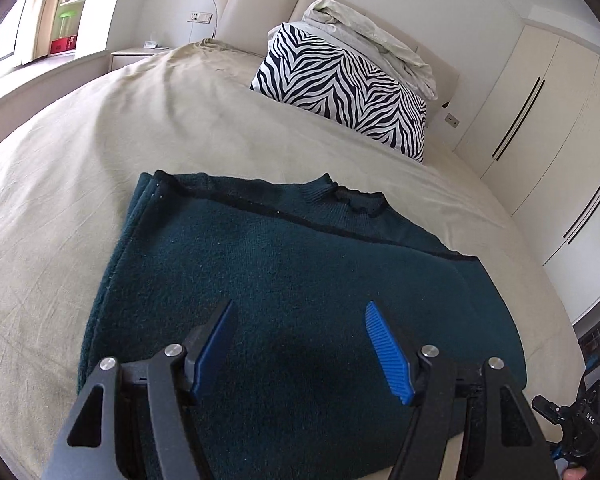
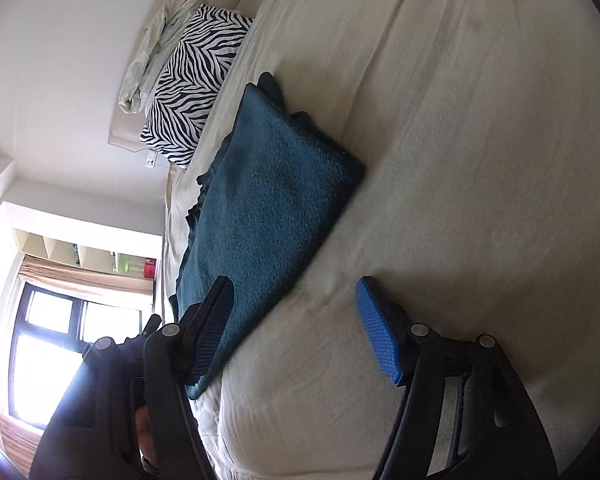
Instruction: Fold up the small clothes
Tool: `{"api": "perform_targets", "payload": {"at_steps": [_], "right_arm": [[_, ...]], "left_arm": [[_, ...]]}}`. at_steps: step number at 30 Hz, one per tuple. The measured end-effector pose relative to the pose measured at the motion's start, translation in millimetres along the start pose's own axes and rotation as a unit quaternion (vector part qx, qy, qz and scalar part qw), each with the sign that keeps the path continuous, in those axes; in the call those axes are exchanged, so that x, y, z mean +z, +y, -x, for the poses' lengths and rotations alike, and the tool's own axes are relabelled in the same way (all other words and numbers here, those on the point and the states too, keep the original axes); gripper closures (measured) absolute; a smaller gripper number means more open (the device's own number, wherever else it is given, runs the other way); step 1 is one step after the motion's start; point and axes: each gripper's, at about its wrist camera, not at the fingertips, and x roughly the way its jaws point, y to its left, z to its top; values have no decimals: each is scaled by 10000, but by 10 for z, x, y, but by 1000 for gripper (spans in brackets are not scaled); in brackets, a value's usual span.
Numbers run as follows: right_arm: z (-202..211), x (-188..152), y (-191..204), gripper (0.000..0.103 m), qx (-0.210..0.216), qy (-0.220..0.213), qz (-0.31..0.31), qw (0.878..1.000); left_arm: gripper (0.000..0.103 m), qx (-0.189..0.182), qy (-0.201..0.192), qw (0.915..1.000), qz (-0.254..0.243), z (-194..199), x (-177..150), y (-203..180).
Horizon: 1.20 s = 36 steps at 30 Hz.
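Nearest the left wrist camera, the left gripper (image 1: 300, 344) hovers over the near half of the dark teal knitted sweater (image 1: 292, 264), its blue ribbed fingers (image 1: 388, 356) spread apart with nothing between them. The right gripper (image 2: 296, 328), seen from its own camera, stands over the sweater's near corner and the sheet beside it, fingers likewise parted and holding nothing — one finger overlaps the knit in the picture, but whether it touches I cannot tell.

The sweater (image 2: 272, 208) lies on the beige sheet of the bed (image 1: 80, 184), already gathered into a compact, roughly rectangular stack: layers show along its left edge and a black-trimmed edge runs slantwise across the top, with the collar poking out at the far side. By my judgement the main folds are in and both grippers have let go — what remains is at most one more halving or a tidy of the ragged edge that the right view shows bunched along one side.

Farther off sit a zebra-striped pillow (image 1: 340, 84) with a crumpled pale bedsheet (image 1: 372, 44) on it, against the padded headboard.

Writing: only the small letters "DAS" on the black device (image 1: 580, 420) at the lower right of the left view; nothing on the sweater is legible
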Motion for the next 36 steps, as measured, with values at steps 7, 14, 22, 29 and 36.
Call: {"api": "perform_targets", "payload": {"at_steps": [7,14,22,29,36], "right_arm": [[-449,230,40,42,91,-522,-1112,9924],[-565,358,136,40,264,-786,-1223,9890],[-762,536,338,42,41,-907,-706,9934],[-932,705,478,58,-214,-907,-204,9954],[-1034,820,361,82,-210,-760,-325,9964]], "left_arm": [[34,14,176,9998,97,-323,44,2],[34,-66,222,9995,215,-470,103,157],[34,-208,238,9991,299,-469,72,181],[34,-146,243,9996,27,-560,10,161],[34,-389,218,9988,223,-550,10,250]]}}
